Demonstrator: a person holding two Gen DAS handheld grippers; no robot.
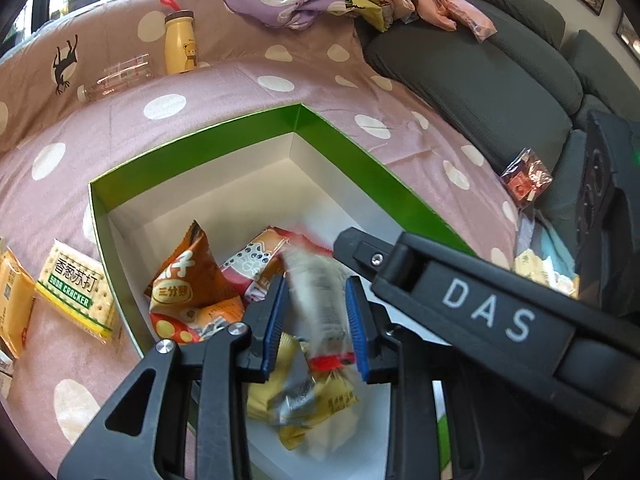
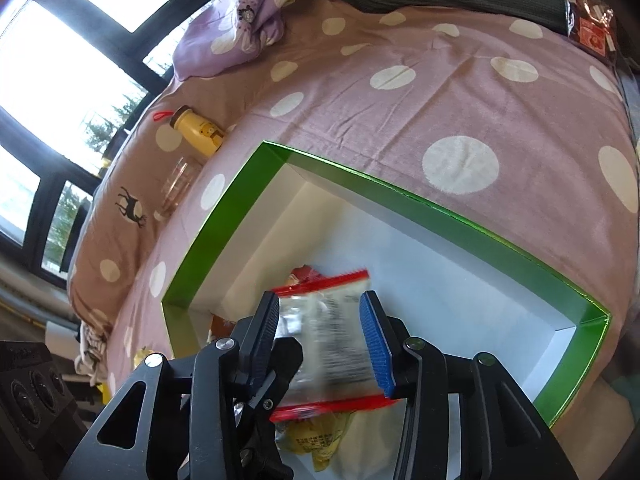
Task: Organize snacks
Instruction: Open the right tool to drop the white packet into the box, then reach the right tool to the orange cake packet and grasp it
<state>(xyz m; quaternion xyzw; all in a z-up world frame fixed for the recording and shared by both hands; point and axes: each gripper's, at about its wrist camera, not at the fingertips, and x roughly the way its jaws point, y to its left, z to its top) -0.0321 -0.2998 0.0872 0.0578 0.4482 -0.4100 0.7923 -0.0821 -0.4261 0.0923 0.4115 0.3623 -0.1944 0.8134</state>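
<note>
A green box (image 1: 240, 128) (image 2: 224, 220) with a white inside lies on the spotted pink cover. In it are an orange packet (image 1: 188, 276), a yellow packet (image 1: 304, 400) (image 2: 320, 440) and others. My left gripper (image 1: 316, 280) is over the box, shut on a blurred silver-white packet (image 1: 320, 304) with a red end. My right gripper (image 2: 320, 298) (image 1: 348, 246) reaches in from the right just above it. It is shut on a blurred silver packet (image 2: 328, 344) with red ends. Whether both views show one packet, I cannot tell.
Left of the box lie a cracker packet (image 1: 76, 292) and an orange-yellow packet (image 1: 12, 304). A red clear packet (image 1: 526, 178) (image 2: 590, 20) rests by the grey sofa cushions (image 1: 480, 80). A yellow bear bottle (image 1: 180, 42) and a clear bottle (image 1: 116, 76) sit behind.
</note>
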